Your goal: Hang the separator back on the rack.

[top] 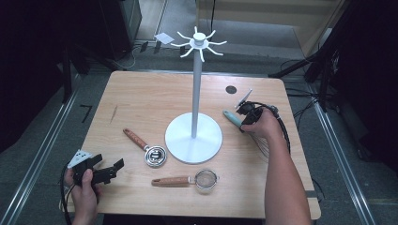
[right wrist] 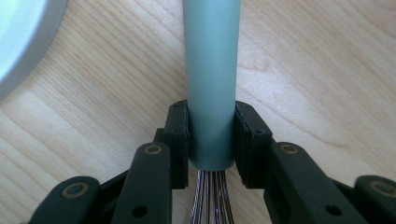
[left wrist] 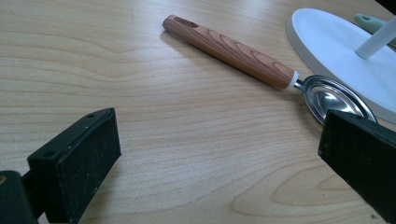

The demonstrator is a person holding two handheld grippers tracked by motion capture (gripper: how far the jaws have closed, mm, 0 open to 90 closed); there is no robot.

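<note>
The right gripper (right wrist: 211,135) is closed on the whisk (right wrist: 212,70), with both pads pressed against the green handle near the end where the wires begin. This place is probably chosen because the handle is round and firm there, while the wires would bend under the jaws. The whisk lies on the table (top: 141,98), to the right of the stand (top: 194,137), and its handle end points toward the base of that stand. In the high view the right gripper (top: 245,117) is seen low over the whisk (top: 233,118), so a lift is judged to be the next move.

The left gripper (top: 111,169) is kept at the near left corner, with its jaws wide apart and nothing between them; it is held out of the way.

Two other utensils with wooden handles are placed in front of the stand: a small metal scoop (top: 145,146) just beside the base and a strainer (top: 187,179) nearer to the person. The hooks (top: 199,44) at the top of the pole are all free. The pole and the wide base stand between the whisk and the left side, so the whisk must be raised well before it is carried to a hook.
</note>
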